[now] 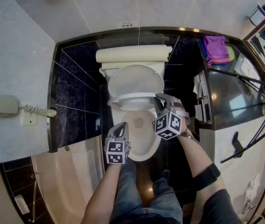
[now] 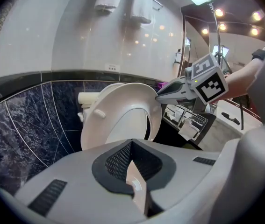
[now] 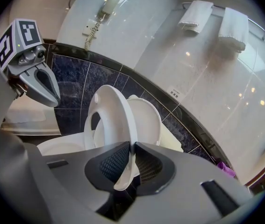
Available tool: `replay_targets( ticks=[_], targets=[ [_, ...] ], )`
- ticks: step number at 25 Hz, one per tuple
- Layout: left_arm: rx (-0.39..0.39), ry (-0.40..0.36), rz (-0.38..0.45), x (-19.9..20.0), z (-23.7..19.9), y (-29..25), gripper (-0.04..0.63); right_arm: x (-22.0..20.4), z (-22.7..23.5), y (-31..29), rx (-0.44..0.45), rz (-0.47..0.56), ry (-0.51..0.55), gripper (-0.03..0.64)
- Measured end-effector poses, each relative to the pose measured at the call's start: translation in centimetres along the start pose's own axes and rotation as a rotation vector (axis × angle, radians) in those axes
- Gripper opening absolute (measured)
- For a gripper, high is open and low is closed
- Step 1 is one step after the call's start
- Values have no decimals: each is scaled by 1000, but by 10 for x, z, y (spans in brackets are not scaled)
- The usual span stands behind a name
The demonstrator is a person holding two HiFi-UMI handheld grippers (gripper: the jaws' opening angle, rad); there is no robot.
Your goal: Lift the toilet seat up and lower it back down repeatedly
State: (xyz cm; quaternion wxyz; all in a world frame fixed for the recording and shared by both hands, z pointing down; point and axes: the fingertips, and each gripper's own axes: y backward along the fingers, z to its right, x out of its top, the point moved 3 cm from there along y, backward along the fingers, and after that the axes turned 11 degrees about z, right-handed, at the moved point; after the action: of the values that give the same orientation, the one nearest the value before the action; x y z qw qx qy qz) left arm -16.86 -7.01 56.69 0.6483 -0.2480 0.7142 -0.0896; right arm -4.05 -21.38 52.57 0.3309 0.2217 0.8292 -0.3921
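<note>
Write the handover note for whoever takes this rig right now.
Right tool: shut on the front rim of the toilet seat, holding it steeply raised, off the bowl but short of the upright lid.
Left tool: jaws together, empty, hovering by the bowl's left edge.
Done: seat lifted off the bowl; cycle count unknown.
Left: finish this swing, then go on raising and lowering.
</note>
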Motion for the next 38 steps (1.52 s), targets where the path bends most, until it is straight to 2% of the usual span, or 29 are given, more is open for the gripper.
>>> replay_targets(
  ticks=[11, 23, 32, 33, 35, 38],
  targets=[
    [50, 6, 8, -29, 17, 16, -2, -15, -64, 54, 55, 42, 37, 63],
    [72, 64, 3, -77, 42, 43, -2, -55, -164, 109, 150, 19, 103, 71],
    [90, 105, -39, -111, 53, 55, -2, -71, -195, 124, 222, 4, 154, 71],
    [91, 107, -45, -115, 54, 56, -2, -73, -200, 128, 232, 4, 155, 68],
    [90, 109, -54, -123, 55, 59, -2, -78, -209, 136, 247, 5, 143, 18],
    [87, 108, -83, -140, 58, 62, -2, -94, -217, 150, 244, -12, 87, 18]
  ],
)
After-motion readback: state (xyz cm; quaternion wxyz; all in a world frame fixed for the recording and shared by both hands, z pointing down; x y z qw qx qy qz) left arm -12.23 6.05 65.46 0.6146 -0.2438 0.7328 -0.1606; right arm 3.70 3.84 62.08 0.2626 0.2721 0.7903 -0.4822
